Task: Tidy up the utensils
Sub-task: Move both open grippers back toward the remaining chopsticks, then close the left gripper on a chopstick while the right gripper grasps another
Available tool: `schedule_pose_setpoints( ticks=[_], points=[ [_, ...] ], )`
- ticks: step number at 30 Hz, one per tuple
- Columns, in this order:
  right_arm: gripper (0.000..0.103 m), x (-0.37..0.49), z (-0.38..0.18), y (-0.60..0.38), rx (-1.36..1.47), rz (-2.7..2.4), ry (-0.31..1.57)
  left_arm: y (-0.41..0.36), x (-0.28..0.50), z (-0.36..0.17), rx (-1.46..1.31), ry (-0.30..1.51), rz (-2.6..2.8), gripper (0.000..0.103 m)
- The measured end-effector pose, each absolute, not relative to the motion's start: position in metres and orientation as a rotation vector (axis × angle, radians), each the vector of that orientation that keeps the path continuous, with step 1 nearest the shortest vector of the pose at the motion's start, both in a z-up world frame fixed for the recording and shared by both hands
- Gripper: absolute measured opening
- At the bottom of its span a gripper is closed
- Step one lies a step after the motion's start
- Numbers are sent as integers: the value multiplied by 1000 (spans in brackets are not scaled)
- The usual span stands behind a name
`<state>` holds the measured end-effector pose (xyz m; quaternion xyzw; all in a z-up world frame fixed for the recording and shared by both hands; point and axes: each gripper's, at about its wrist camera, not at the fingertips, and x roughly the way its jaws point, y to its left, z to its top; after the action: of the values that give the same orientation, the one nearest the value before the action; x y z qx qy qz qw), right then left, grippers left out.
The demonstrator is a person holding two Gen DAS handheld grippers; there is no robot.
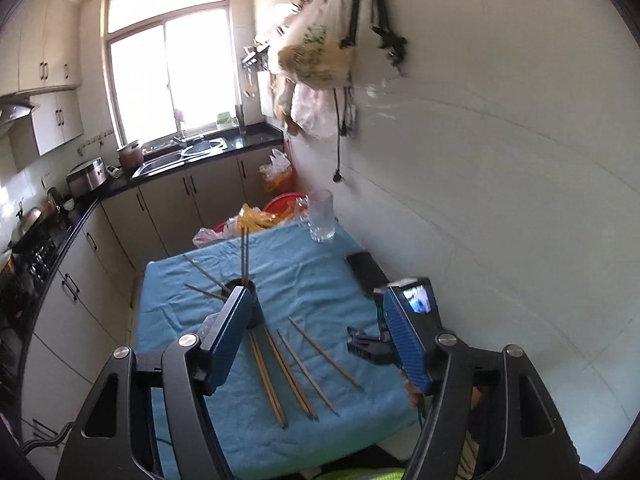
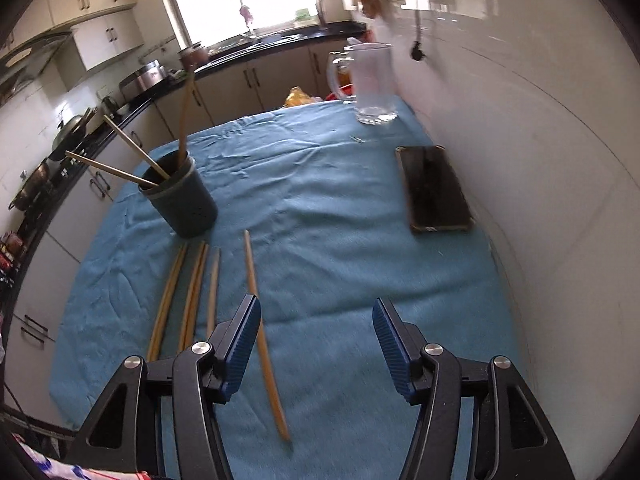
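A dark round utensil holder [image 2: 182, 200] stands on the blue cloth [image 2: 320, 208] with several chopsticks in it; it also shows in the left wrist view [image 1: 254, 304], partly behind my left finger. Several wooden chopsticks [image 1: 296, 364] lie loose on the cloth in front of it. In the right wrist view they lie left of centre [image 2: 192, 300], and one chopstick [image 2: 264, 340] runs beside my right gripper's left finger. My left gripper [image 1: 312, 296] is open and empty above the cloth. My right gripper [image 2: 316, 308] is open and empty; its body shows in the left wrist view [image 1: 384, 344].
A glass pitcher [image 2: 370, 80] stands at the table's far right corner. A black phone [image 2: 434, 188] lies by the white wall on the right. Kitchen counters, a sink and a stove run along the left and back. Bags hang on the wall.
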<state>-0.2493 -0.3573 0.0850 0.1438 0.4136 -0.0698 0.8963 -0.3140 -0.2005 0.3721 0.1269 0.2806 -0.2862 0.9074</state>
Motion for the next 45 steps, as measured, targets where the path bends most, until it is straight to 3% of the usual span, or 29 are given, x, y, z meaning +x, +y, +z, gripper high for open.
schedule_pose_setpoints(
  ticks=[8, 20, 31, 36, 37, 41, 42, 45],
  points=[
    [66, -285, 110, -351, 284, -145, 782, -198, -353, 382, 304, 541, -557, 68],
    [69, -291, 112, -323, 228, -71, 749, -154, -332, 361, 322, 540, -435, 72],
    [69, -271, 83, -309, 219, 25, 787, -115, -218, 244, 290, 657, -424, 73],
    [69, -250, 67, -318, 223, 33, 823, -115, -154, 163, 207, 855, -427, 72],
    [69, -246, 65, -320, 221, 34, 830, -116, -139, 146, 179, 894, -426, 69],
    [65, -228, 50, -321, 229, 63, 858, -120, -98, 90, 78, 1028, -441, 20],
    [64, -223, 46, -319, 231, 76, 869, -123, -89, 78, 58, 1057, -446, 15],
    [59, -211, 33, -308, 187, 104, 891, -133, -73, 54, 29, 1061, -460, 15]
  ],
)
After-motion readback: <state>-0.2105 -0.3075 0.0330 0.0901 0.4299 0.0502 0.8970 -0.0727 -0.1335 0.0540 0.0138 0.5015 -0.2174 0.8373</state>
